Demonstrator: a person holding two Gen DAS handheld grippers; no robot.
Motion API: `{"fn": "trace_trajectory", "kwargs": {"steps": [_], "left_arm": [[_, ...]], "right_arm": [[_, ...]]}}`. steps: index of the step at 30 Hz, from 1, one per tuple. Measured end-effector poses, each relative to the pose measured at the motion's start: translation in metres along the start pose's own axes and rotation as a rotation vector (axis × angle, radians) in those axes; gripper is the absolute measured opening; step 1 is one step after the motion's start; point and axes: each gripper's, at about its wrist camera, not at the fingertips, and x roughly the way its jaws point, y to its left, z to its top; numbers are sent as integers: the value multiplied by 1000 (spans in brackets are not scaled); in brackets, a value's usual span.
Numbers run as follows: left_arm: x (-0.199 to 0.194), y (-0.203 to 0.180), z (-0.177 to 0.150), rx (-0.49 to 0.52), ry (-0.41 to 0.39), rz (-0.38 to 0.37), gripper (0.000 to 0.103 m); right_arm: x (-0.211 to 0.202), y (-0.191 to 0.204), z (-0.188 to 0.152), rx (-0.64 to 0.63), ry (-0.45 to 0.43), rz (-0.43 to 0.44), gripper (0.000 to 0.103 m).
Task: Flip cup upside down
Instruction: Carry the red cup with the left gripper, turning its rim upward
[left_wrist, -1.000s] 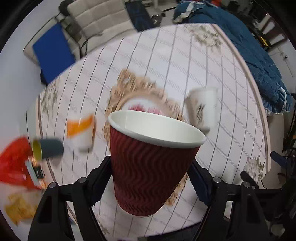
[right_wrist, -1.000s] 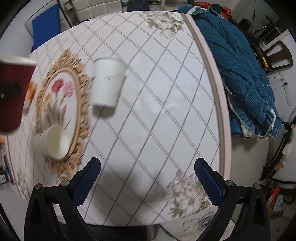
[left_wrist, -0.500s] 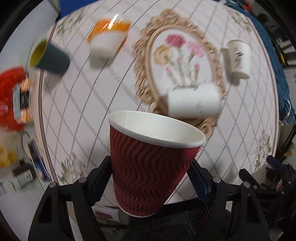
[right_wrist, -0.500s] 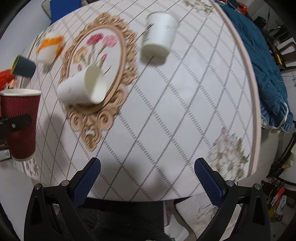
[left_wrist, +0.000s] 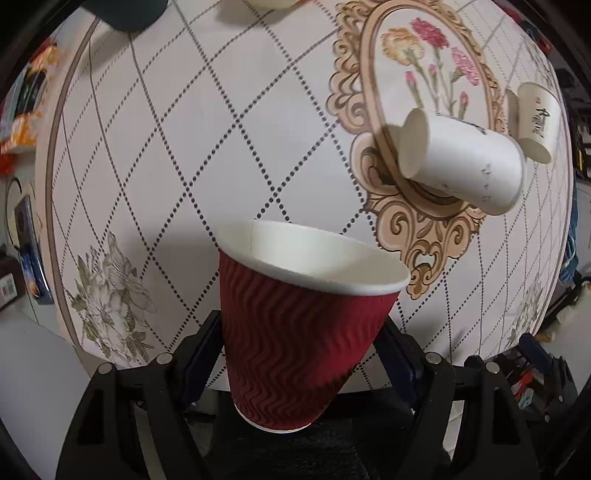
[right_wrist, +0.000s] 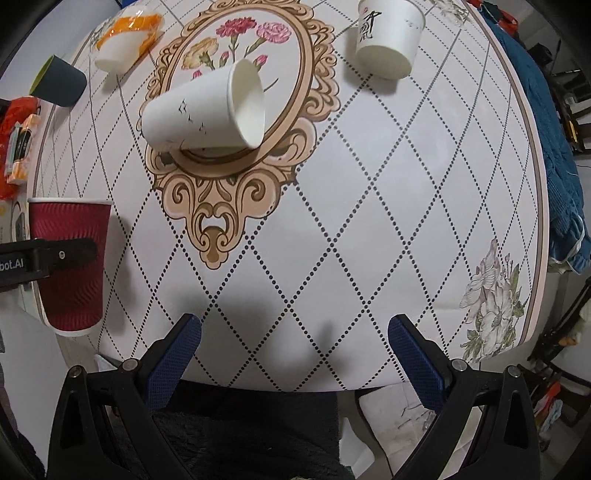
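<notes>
Where dotted diamonds cross — round table (right_wrist: 369, 221) | blue bedding (right_wrist: 565, 155) beside

Round table (right_wrist: 369, 192) w/ diamond-dot cloth, ornate floral medallion (right_wrist: 240, 122) near centre. White cup (right_wrist: 203, 114) on its side across medallion's lower rim. Second white cup (right_wrist: 388, 40) w/ black script further back, tilted. Orange-banded cup (right_wrist: 125, 40) and dark cup (right_wrist: 59, 81) far left. Blue blanket (right_wrist: 561, 155) off table's right edge.
</notes>
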Motion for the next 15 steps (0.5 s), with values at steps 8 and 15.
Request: {"fn": "trace_trajectory", "kwargs": {"steps": [8, 15], "left_arm": [[13, 2, -3, -59, -11, -23, 78], [27, 2, -9, -108, -10, -51, 78]], "right_arm": [[8, -4, 2, 11, 9, -12, 103], [11, -12, 7, 16, 10, -21, 103]]}}
